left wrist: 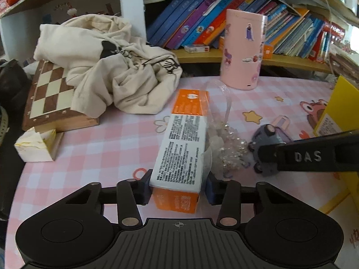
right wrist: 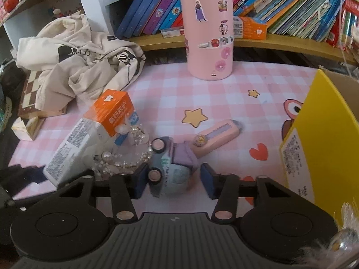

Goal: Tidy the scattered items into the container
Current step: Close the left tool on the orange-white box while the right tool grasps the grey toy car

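An orange and white toothpaste box (left wrist: pixel 184 139) lies lengthwise on the pink checked tablecloth. My left gripper (left wrist: pixel 178 188) is shut on its near end, a blue pad against each side. Beside the box (right wrist: pixel 89 132) lies a beaded hair ornament (right wrist: pixel 125 159) in clear wrap. A small grey and purple toy car (right wrist: pixel 170 168) lies on its side between the pads of my right gripper (right wrist: pixel 174 183). The left pad touches a wheel, and a thin gap shows at the right pad. A pink slider case (right wrist: pixel 215 139) lies just beyond the car. The yellow cardboard container (right wrist: pixel 325 145) stands at the right.
A pink stickered cylinder (right wrist: pixel 208 31) stands at the back before a shelf of books (left wrist: pixel 224 11). A crumpled cream cloth bag (left wrist: pixel 107 67) covers part of a chessboard (left wrist: pixel 51 94) at the left. A small cream carton (left wrist: pixel 36 145) sits near the left table edge.
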Action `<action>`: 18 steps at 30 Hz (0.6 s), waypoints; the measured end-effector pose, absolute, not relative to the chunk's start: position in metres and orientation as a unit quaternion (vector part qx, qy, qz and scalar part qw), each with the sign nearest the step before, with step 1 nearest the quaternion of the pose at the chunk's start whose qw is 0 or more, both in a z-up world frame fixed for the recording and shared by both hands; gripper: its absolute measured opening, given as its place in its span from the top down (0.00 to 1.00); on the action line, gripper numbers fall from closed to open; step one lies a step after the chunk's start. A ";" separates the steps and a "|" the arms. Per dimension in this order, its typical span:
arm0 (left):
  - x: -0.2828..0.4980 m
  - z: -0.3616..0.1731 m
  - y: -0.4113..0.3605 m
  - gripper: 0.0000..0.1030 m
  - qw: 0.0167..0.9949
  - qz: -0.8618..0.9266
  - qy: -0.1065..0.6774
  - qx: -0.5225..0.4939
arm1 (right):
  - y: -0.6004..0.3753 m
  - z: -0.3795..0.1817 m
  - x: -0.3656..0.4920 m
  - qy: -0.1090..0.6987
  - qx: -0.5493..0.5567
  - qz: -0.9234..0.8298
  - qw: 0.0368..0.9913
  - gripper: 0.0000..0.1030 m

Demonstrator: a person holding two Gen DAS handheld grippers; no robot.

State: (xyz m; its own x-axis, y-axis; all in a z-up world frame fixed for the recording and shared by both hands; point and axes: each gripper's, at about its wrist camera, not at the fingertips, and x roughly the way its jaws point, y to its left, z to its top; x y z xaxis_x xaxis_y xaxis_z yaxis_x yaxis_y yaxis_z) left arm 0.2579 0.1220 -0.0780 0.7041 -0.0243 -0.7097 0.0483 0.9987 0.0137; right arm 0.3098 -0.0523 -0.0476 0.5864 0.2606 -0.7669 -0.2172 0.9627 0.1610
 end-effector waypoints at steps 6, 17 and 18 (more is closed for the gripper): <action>0.246 -0.075 0.122 0.64 0.919 -0.038 0.391 0.010 | -0.055 -0.044 0.303 0.430 0.018 0.149 0.891 0.59; 0.172 -0.069 0.129 0.63 0.912 -0.040 0.408 0.009 | -0.066 -0.037 0.241 0.430 -0.038 0.220 0.875 0.59; 0.163 -0.069 0.129 0.63 0.911 -0.039 0.409 0.010 | -0.067 -0.037 0.234 0.430 -0.043 0.225 0.873 0.59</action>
State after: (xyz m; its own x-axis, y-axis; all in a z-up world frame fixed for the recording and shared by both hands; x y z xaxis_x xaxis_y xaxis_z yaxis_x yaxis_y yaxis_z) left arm 0.1635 0.1291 -0.0688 0.6617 -0.0633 -0.7471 0.0803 0.9967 -0.0133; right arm 0.2342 -0.0669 -0.0366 0.5285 0.3554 -0.7710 -0.4299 0.8951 0.1180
